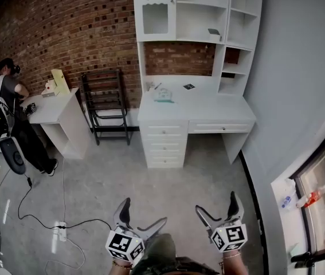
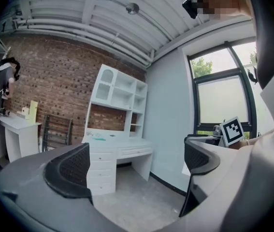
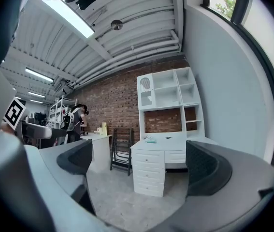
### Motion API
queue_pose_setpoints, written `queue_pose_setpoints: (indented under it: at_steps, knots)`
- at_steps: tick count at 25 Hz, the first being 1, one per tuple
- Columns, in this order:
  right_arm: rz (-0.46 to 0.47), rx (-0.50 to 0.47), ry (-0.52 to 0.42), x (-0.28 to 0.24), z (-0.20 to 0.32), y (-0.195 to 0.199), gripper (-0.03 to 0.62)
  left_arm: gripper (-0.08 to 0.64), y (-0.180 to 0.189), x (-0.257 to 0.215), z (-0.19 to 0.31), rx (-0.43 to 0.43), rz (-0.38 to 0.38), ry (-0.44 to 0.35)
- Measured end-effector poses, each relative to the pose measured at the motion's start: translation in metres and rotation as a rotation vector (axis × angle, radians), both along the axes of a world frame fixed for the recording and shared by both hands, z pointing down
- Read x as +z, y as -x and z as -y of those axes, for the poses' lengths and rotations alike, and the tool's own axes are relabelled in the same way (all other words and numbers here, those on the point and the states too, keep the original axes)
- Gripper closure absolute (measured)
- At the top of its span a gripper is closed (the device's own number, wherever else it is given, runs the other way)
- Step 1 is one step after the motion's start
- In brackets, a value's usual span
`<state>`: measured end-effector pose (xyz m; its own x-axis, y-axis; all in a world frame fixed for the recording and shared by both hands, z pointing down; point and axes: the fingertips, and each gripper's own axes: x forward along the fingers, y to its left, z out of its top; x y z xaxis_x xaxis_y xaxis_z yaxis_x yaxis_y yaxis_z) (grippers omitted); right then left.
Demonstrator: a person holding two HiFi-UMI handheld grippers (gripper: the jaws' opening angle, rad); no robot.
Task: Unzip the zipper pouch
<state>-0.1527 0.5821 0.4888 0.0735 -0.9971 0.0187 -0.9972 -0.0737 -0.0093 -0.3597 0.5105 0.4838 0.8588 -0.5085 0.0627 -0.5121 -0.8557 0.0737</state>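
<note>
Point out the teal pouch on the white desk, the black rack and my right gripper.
teal pouch point(image 1: 163, 95): head view, its middle.
black rack point(image 1: 113, 129): head view, its lower bar.
right gripper point(image 1: 216, 203): head view, midway between its open fingers.

Zipper pouch point(image 1: 163, 95): small, flat, pale teal. It lies on the top of the white desk point(image 1: 208, 106), on the left half and toward the back, just in front of the brick-backed recess under the shelf unit point(image 1: 196, 10). It lies flat on the surface, not propped. In the head view its lower edge reads a slightly deeper teal than the rest.

Left gripper view: the pouch point(image 2: 99, 138) shows only as a thin teal streak on the desk top. Right gripper view: the pouch point(image 3: 150, 139) is a low teal patch on the left part of the top.

Zipper state: cannot tell; too small in all three views.
</note>
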Motion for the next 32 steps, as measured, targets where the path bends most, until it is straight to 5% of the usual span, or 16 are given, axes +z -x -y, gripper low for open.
queue_pose_setpoints:
  at_steps: [6,14,32]
  knots:
    - [-0.019,-0.002,-0.001,0.001,0.017,-0.008,0.02,-0.008,0.002,-0.02,0.03,-0.073,-0.034,-0.073]
    - [-0.044,0.005,-0.009,0.003,0.082,-0.031,0.02,-0.008,-0.034,-0.025,0.084,0.016,-0.112,-0.078]
    - [-0.026,-0.037,-0.001,-0.013,0.341,-0.107,0.022,-0.008,-0.144,-0.054,0.359,0.086,-0.053,-0.104]
